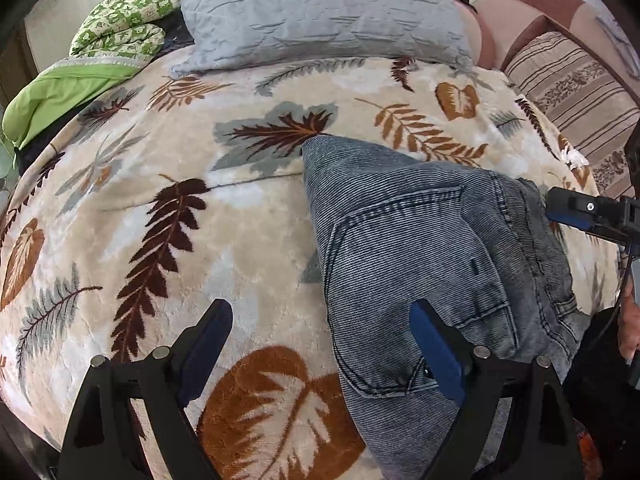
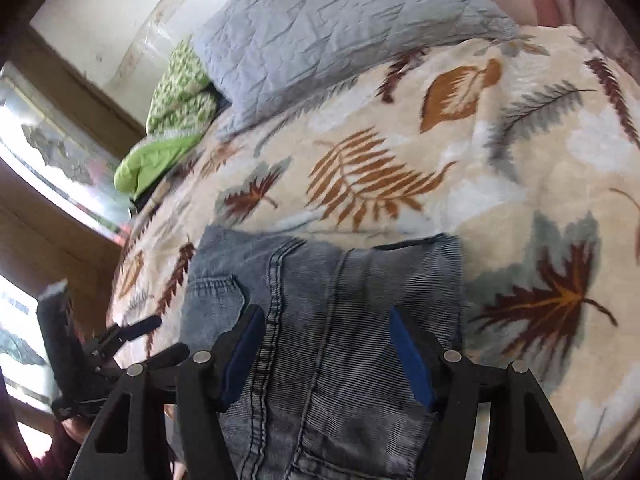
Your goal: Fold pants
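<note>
Grey-blue denim pants point(image 1: 420, 248) lie folded into a compact bundle on the leaf-patterned blanket point(image 1: 160, 208), back pocket up. My left gripper point(image 1: 322, 322) is open just above the blanket, its right finger over the pants' near edge. My right gripper point(image 2: 326, 330) is open and hovers over the pants point(image 2: 328, 320), which pass between its fingers without being pinched. The right gripper also shows at the right edge of the left wrist view point(image 1: 592, 216). The left gripper shows at the lower left of the right wrist view point(image 2: 120, 344).
A grey quilted pillow point(image 1: 320, 12) lies at the head of the bed. A green patterned quilt point(image 1: 100, 40) is bunched at the far left. A striped cushion point(image 1: 576, 92) sits at the right. A wall and window point(image 2: 48, 160) border the bed's left side.
</note>
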`<state>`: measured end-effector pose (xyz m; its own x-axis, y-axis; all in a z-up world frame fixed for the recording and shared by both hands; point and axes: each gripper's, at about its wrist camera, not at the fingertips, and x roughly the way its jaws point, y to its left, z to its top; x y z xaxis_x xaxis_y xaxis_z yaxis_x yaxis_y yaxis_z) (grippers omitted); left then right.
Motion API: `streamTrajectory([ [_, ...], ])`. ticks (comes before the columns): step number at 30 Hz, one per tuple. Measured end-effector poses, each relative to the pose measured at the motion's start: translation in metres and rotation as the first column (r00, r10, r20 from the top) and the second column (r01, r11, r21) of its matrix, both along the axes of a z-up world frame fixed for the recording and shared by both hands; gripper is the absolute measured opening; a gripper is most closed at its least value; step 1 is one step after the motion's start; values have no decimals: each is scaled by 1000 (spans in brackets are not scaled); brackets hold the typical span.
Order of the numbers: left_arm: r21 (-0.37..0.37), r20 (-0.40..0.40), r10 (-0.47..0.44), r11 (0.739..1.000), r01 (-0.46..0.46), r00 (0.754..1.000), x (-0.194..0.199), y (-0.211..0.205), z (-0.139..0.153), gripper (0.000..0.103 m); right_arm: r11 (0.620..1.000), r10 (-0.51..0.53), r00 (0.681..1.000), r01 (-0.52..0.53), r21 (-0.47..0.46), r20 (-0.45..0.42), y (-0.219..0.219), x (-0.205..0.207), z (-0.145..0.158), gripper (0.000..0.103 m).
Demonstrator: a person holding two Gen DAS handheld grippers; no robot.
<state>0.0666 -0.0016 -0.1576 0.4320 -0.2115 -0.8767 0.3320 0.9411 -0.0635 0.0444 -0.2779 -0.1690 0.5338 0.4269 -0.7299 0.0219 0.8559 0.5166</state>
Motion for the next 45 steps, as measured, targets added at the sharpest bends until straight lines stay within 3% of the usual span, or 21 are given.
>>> streamTrajectory([
  [5, -33, -3, -30, 999, 29, 1000, -5, 1, 0, 90, 995, -87, 995, 89, 40, -42, -39, -20, -4, 69],
  [10, -79, -59, -55, 996, 50, 997, -9, -2, -10, 90, 984, -130, 989, 138, 112, -73, -66, -38, -21, 69],
  [16, -125, -105, -52, 991, 39, 993, -6, -3, -22, 90, 971, -92, 984, 123, 203, -154, -73, -40, -50, 69],
  [31, -176, -128, -96, 982, 72, 987, 7, -21, -26, 90, 945, -40, 986, 90, 316, -161, -86, -42, -59, 71],
  [36, -236, -164, -108, 969, 67, 981, 7, -13, -33, 90, 940, 5, 987, 50, 336, -161, -86, -46, -60, 71],
  [45, -97, -42, -109, 990, 104, 993, -6, -33, -22, 90, 930, 166, 976, -107, 352, -142, -50, -41, -60, 74],
])
